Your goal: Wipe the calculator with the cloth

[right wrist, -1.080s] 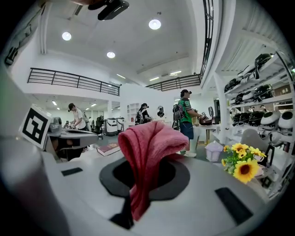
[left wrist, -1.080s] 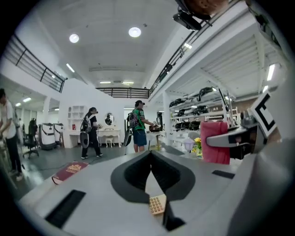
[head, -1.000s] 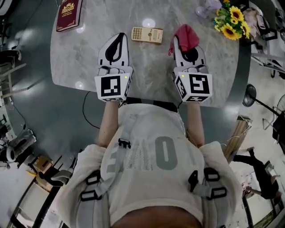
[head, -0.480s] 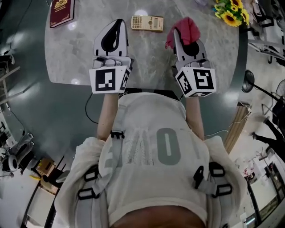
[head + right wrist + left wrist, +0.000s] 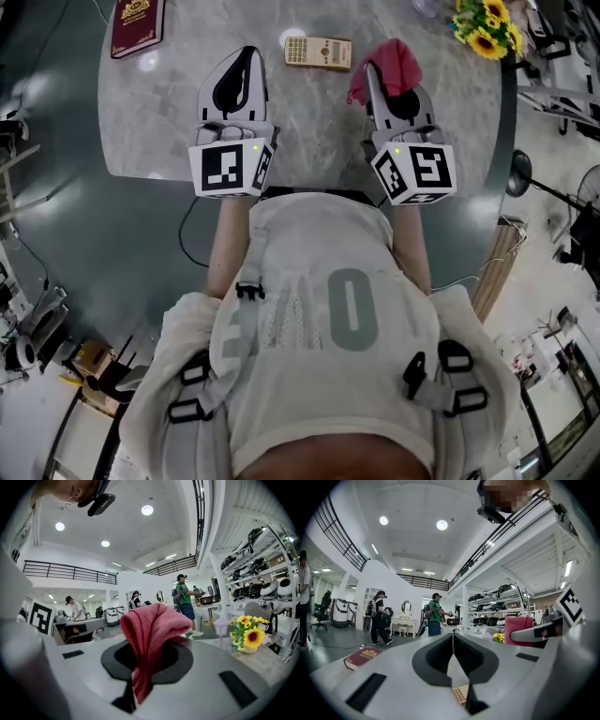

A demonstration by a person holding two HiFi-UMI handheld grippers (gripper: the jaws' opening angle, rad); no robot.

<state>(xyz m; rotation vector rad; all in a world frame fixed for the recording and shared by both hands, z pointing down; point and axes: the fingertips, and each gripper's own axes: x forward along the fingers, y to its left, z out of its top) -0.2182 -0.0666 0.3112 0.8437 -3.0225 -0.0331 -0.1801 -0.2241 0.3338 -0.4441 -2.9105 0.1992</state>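
Note:
A small beige calculator (image 5: 319,52) lies flat on the grey marble table (image 5: 150,112), between and beyond both grippers. A corner of the calculator (image 5: 460,694) shows below the closed jaws in the left gripper view. My left gripper (image 5: 249,54) is shut with nothing in it, to the calculator's left. My right gripper (image 5: 373,75) is shut on a red cloth (image 5: 390,69), which bunches up over the jaw tips to the calculator's right. In the right gripper view the red cloth (image 5: 150,639) hangs from between the closed jaws and hides what lies ahead.
A dark red booklet (image 5: 137,24) lies at the table's far left corner. A pot of sunflowers (image 5: 487,30) stands at the far right. A floor fan (image 5: 525,187) and chairs stand to the right of the table. People (image 5: 435,618) walk in the background.
Both grippers have moved a little forward over the table toward the calculator, the cloth still gripped in the right one. The head camera has shifted too.

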